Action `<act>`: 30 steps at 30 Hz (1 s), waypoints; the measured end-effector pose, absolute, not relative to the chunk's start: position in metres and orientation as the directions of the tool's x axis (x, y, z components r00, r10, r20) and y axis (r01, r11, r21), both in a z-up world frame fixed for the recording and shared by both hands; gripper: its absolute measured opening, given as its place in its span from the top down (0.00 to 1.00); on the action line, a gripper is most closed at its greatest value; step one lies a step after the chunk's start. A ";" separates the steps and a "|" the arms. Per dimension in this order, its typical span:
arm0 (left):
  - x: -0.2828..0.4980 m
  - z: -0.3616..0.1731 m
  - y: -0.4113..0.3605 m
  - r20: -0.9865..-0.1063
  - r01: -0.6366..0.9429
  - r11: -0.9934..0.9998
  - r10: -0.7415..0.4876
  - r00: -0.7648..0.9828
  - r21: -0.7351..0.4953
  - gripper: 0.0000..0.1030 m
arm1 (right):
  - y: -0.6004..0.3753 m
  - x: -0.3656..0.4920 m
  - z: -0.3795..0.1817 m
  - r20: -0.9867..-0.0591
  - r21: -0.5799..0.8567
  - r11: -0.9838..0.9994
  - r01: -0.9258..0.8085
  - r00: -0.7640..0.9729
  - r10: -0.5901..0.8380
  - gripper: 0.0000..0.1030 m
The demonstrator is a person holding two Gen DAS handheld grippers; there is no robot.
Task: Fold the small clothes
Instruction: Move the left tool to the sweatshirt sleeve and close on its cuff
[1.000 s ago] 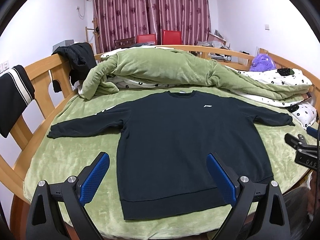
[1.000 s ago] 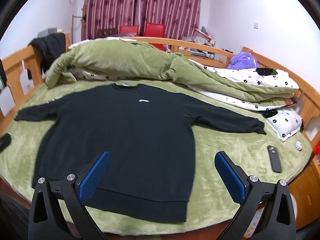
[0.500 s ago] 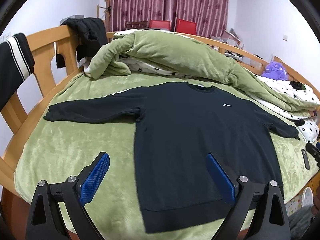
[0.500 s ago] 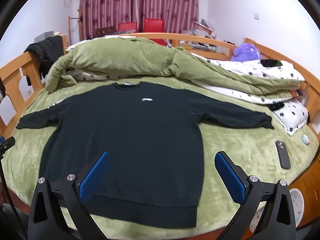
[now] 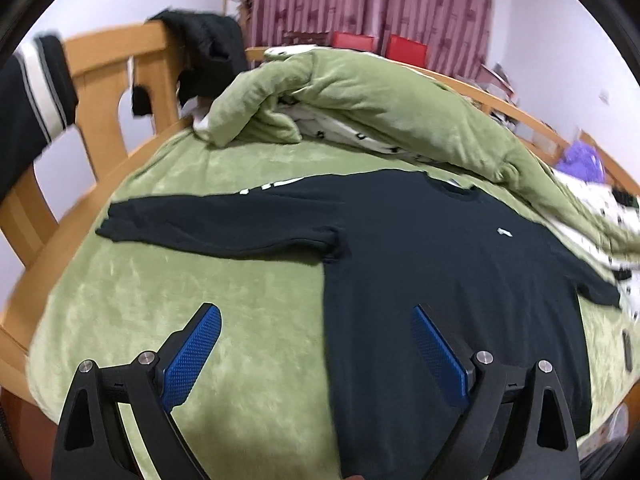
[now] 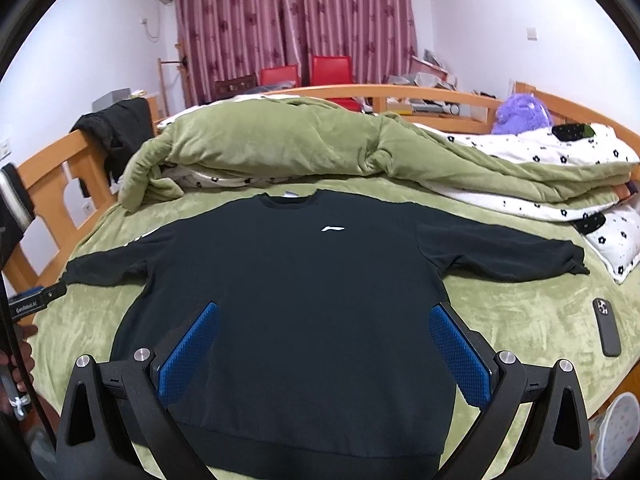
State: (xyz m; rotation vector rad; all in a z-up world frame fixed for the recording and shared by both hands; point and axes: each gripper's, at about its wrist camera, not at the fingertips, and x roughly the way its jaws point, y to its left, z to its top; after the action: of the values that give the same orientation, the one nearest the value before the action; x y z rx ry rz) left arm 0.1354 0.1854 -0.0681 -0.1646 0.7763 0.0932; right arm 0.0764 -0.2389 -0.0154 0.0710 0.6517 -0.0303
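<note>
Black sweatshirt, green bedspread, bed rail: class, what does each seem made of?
Black sweatshirt: soft matte knit, probably cotton fleece; ribbed hem.
Green bedspread: plush velvety pile with shifting sheen, likely synthetic.
Bed rail: pale wood, smooth, lightly glossy finish.

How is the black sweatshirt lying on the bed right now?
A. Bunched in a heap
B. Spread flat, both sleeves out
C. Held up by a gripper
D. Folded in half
B: the black sweatshirt lies flat on the bed, sleeves stretched to both sides.

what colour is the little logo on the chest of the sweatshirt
White, on the black sweatshirt; the logo shows sharpest in the right wrist view.
</note>
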 end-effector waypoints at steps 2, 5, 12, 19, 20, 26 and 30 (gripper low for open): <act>0.148 -0.079 0.206 -0.708 -0.185 0.971 0.024 0.706 -0.152 0.08 | -0.241 0.089 -0.019 -0.613 0.049 0.998 0.049 0.790 -0.008 0.08; 0.168 -0.096 0.236 -0.723 -0.243 0.954 0.040 0.690 -0.178 0.08 | -0.239 0.104 -0.026 -0.620 0.033 0.999 0.032 0.785 -0.005 0.12; 0.215 -0.139 0.296 -0.760 -0.374 0.911 0.116 0.640 -0.175 0.16 | -0.231 0.144 -0.058 -0.656 0.061 0.998 -0.007 0.754 0.045 0.22; 0.267 -0.177 0.331 -0.786 -0.447 0.879 0.155 0.599 -0.167 0.26 | -0.221 0.176 -0.102 -0.692 0.058 0.998 -0.018 0.720 0.054 0.25; 0.274 -0.182 0.333 -0.786 -0.451 0.878 0.161 0.596 -0.162 0.27 | -0.220 0.178 -0.104 -0.697 0.059 0.998 -0.021 0.715 0.056 0.25; 0.304 -0.218 0.349 -0.795 -0.508 0.832 0.145 0.589 -0.225 0.35 | -0.217 0.195 -0.121 -0.714 0.039 0.999 -0.027 0.698 0.047 0.25; 0.316 -0.228 0.352 -0.781 -0.541 0.816 0.197 0.593 -0.205 0.49 | -0.217 0.203 -0.127 -0.724 0.038 0.999 -0.039 0.688 0.054 0.25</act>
State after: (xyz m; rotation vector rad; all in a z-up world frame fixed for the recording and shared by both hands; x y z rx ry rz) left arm 0.3161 0.3518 -0.2283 -0.4524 0.8331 0.4459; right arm 0.2029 -0.2167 -0.1269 0.0196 0.8106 0.0524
